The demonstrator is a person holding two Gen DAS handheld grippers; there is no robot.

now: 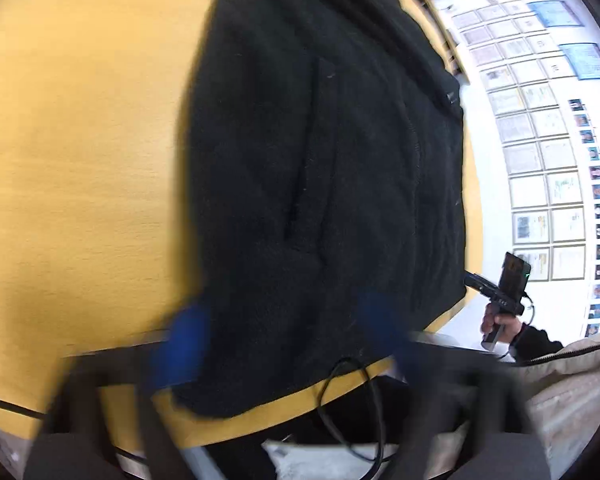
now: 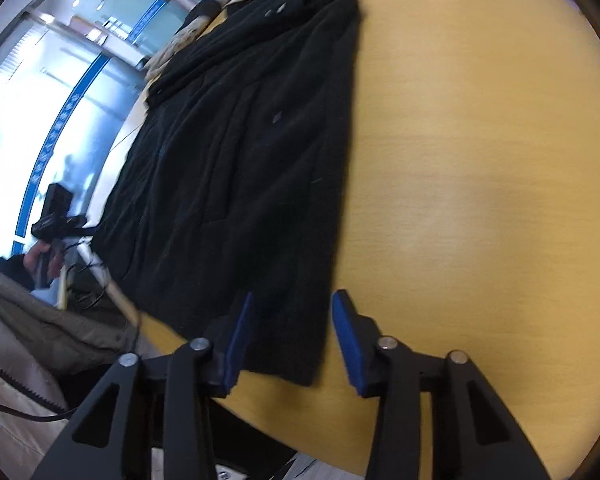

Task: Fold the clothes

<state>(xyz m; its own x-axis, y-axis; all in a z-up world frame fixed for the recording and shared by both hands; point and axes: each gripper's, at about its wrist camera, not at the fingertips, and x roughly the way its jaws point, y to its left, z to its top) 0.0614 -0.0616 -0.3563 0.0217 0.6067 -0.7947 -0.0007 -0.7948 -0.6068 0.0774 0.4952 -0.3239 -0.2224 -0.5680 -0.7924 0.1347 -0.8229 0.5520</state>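
A black fleece jacket (image 1: 320,160) lies spread flat on a yellow wooden table (image 1: 80,140); it also shows in the right wrist view (image 2: 240,152). My left gripper (image 1: 284,340) is open, its blue pads blurred, above the jacket's near hem. My right gripper (image 2: 292,332) is open, its blue pads either side of the jacket's near corner at the table's front edge, holding nothing. The right gripper also shows in the left wrist view (image 1: 496,296), beyond the table's right edge. The left gripper shows in the right wrist view (image 2: 56,216), off the table's left edge.
A black cable (image 1: 352,400) hangs below the table's front edge. The person's beige coat (image 2: 28,340) is near the table edge. A wall of framed certificates (image 1: 540,140) is on the right; glass partitions (image 2: 60,80) on the left.
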